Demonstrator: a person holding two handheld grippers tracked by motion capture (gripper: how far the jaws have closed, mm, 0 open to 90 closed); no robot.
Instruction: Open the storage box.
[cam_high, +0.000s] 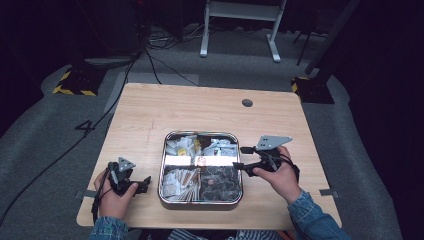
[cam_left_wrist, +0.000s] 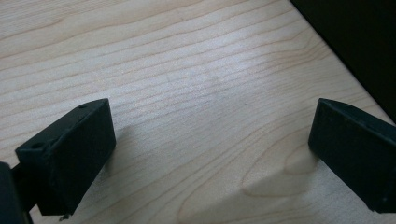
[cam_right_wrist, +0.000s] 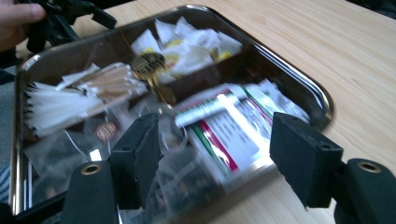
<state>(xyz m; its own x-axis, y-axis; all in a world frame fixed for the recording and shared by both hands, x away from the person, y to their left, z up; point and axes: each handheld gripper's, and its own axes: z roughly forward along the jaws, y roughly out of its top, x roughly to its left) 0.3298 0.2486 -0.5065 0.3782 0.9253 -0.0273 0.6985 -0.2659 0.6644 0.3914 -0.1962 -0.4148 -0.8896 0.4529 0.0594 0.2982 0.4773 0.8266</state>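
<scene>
Right gripper (cam_high: 242, 157) at the right edge of the metal tray (cam_high: 162, 170), jaws apart and empty, aimed at the packets (cam_right_wrist: 224, 126) inside. Left gripper (cam_high: 142, 184) low over the bare wooden table (cam_left_wrist: 196, 84), just left of the tray, jaws wide apart, nothing between. Tray at table centre, toward the near edge.

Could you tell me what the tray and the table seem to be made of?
The tray looks like polished metal, probably stainless steel: its rim is silvery, and it mirrors the light in a bright band across the middle. The table looks like pale wood or a wood-look laminate with a matt finish: a fine grain runs along it, plain in the left gripper view, but the pictures cannot settle which.
</scene>
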